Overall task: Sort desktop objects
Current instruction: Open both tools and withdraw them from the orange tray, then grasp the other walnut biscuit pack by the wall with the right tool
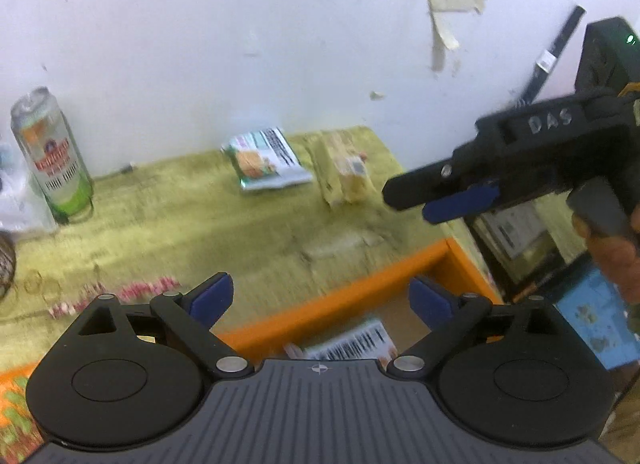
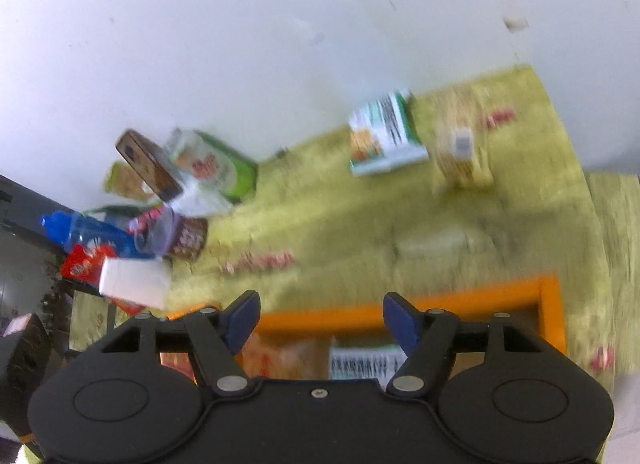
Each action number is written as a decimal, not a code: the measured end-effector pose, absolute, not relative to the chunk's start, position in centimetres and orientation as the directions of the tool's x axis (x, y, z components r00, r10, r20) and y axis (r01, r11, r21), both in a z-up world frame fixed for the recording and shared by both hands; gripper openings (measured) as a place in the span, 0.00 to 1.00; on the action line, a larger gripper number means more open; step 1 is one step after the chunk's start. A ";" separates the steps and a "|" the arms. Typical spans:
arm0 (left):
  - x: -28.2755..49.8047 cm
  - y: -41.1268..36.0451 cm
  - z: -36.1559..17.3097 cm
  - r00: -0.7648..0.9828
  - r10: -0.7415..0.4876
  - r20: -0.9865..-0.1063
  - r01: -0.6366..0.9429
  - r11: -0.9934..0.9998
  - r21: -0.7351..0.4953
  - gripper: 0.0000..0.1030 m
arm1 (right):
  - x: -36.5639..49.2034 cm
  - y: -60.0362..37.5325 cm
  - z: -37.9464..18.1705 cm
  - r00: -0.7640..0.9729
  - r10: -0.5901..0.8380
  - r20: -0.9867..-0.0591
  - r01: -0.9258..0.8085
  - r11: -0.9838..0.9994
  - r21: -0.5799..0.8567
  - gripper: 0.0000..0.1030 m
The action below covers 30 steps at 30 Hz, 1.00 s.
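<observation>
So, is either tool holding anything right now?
No. The left tool and right tool are both open with nothing between their pads, above the orange box.

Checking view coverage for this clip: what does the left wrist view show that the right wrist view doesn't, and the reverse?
Left wrist only: the right gripper seen from outside, open with nothing between its jaws, and a tall drink can standing upright by the wall.
Right wrist only: a heap of snack packets at the left with a white box in front.
Both: the green-and-white packet beside the yellow packet on the green tablecloth, and the orange box holding packets.
</observation>
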State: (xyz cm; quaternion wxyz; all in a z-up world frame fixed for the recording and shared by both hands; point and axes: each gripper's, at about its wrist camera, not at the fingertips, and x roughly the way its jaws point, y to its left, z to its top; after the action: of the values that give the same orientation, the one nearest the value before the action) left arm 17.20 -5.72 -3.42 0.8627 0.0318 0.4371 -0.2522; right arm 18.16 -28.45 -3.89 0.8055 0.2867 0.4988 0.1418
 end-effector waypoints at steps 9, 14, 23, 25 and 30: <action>22.4 -4.7 -4.0 0.541 -0.381 -0.750 0.410 0.898 -0.160 0.93 | 25.6 -27.3 -2.0 0.471 0.464 -0.750 0.024 0.843 0.537 0.82; 24.3 -4.4 -5.2 0.551 -0.370 -0.748 0.385 0.908 -0.166 0.94 | 30.4 -25.6 -3.4 0.424 0.403 -0.811 0.034 0.888 0.459 0.85; 26.2 -3.3 -7.5 0.530 -0.374 -0.761 0.362 0.911 -0.196 0.94 | 38.9 -23.4 -9.5 0.284 0.231 -0.931 0.115 0.955 0.272 0.89; 26.5 -3.0 -7.8 0.527 -0.375 -0.763 0.356 0.912 -0.202 0.94 | 39.9 -23.0 -10.9 0.251 0.195 -0.948 0.120 0.966 0.230 0.89; 27.1 -2.0 -8.6 0.520 -0.368 -0.771 0.337 0.917 -0.211 0.94 | 41.6 -22.0 -13.5 0.198 0.145 -0.970 0.115 0.979 0.169 0.89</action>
State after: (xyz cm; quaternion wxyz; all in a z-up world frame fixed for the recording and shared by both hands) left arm 27.14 -2.01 -8.57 0.8716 -0.0175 0.4462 -0.2024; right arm 41.64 -22.03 -13.52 0.7670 0.1025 0.6334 0.0096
